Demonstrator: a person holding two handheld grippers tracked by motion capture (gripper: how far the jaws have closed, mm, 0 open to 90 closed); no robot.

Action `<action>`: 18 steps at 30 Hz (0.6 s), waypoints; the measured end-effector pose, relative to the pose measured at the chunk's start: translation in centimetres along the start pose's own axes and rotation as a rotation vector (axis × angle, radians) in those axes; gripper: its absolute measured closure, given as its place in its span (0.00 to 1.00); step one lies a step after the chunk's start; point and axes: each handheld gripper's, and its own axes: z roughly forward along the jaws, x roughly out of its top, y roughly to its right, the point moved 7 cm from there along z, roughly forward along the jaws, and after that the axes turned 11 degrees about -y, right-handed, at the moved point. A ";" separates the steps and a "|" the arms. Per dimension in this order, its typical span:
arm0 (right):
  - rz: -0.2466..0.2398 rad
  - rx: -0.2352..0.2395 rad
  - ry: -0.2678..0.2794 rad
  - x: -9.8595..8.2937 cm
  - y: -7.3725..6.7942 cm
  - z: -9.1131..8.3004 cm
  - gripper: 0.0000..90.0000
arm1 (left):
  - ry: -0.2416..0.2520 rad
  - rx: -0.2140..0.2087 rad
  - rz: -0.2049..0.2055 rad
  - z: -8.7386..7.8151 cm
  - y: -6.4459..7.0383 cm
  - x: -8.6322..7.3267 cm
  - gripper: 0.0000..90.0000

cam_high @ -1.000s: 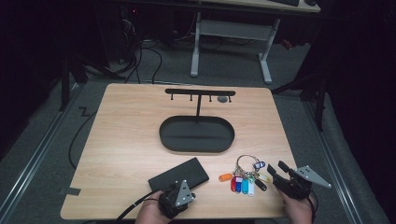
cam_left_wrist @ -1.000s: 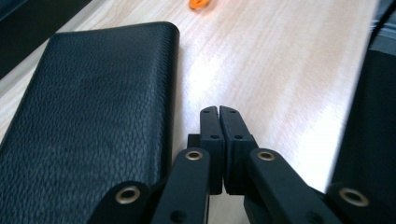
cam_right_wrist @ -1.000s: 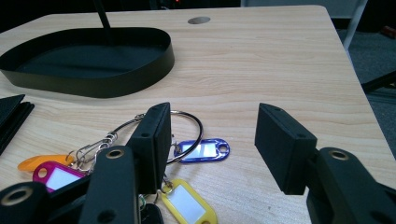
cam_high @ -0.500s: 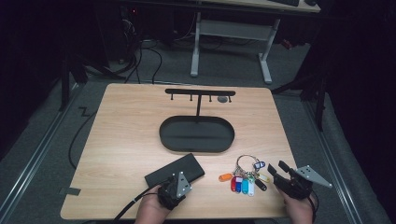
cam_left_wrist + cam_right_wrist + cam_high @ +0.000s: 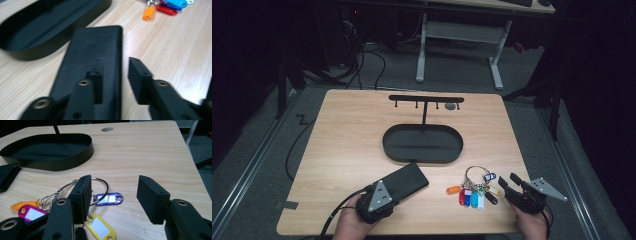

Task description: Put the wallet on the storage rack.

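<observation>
At the near left edge of the wooden table (image 5: 342, 140), the left gripper (image 5: 384, 192) sits low over the black flat case (image 5: 404, 181). Its jaws are parted narrowly; in the left gripper view the left jaw lies over the case's textured top (image 5: 92, 50) while the right jaw hangs over bare wood just beside the case's edge. The case lies flat, angled, its far end near the rim of the black oval tray (image 5: 422, 145). That tray sits mid-table, with a thin post rising from it to a crossbar with small hooks (image 5: 426, 99).

Right of the case lies the bunch of keys (image 5: 474, 187): a metal ring with coloured tags, orange, red, blue, white and yellow, fanned on the wood. The right gripper (image 5: 508, 182) is at the near right, jaws spread wide. In the right gripper view its left jaw stands just in front of the ring (image 5: 100, 187), the blue tag (image 5: 108, 198) lies between the jaws, and the right jaw is over bare table.
</observation>
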 end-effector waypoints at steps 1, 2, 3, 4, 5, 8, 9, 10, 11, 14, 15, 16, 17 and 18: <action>0.000 0.000 0.000 0.0 0.0 0.0 0.51 | 0.009 0.012 0.004 -0.3 -0.1 -0.4 0.71; 0.001 -0.003 -0.002 0.0 0.0 0.1 0.51 | 0.031 0.053 0.001 -0.9 -0.4 -1.6 0.63; 0.001 -0.003 -0.002 0.0 0.0 0.1 0.51 | 0.031 0.053 0.001 -0.9 -0.4 -1.6 0.60; 0.004 -0.003 -0.007 0.0 -0.1 0.2 0.51 | 0.022 0.046 -0.022 -1.1 -0.5 -1.9 0.57; 0.005 -0.005 -0.008 0.0 -0.1 0.2 0.51 | 0.021 0.024 -0.057 -1.2 -0.7 -1.9 0.53; 0.004 -0.009 -0.009 0.0 -0.3 0.2 0.51 | 0.006 0.033 -0.038 -1.0 -0.4 -2.4 0.47; 0.003 -0.010 -0.008 0.0 -0.4 0.2 0.51 | 0.006 0.033 -0.038 -1.0 -0.4 -2.4 0.47; -0.001 -0.012 -0.006 0.0 -0.4 0.1 0.51 | -0.023 0.038 -0.009 -0.6 -0.2 -2.9 0.47; -0.001 -0.012 -0.006 0.0 -0.4 0.1 0.51 | -0.023 0.038 -0.009 -0.6 -0.2 -2.9 0.48; 0.004 -0.012 -0.008 -0.1 -0.4 0.1 0.51 | -0.053 0.065 0.028 0.0 -0.1 -3.4 0.52; 0.002 -0.011 -0.008 -0.1 -0.3 0.2 0.51 | -0.061 0.070 0.038 0.1 0.0 -3.4 0.52; 0.003 -0.010 -0.009 -0.1 -0.3 0.3 0.51 | -0.067 0.068 0.048 0.4 0.1 -3.4 0.52; 0.001 -0.009 -0.009 -0.1 -0.2 0.3 0.51 | -0.069 0.071 0.055 0.5 0.2 -3.4 0.51; 0.004 -0.007 -0.010 -0.1 -0.2 0.3 0.51 | -0.078 0.081 0.069 0.8 0.3 -3.4 0.51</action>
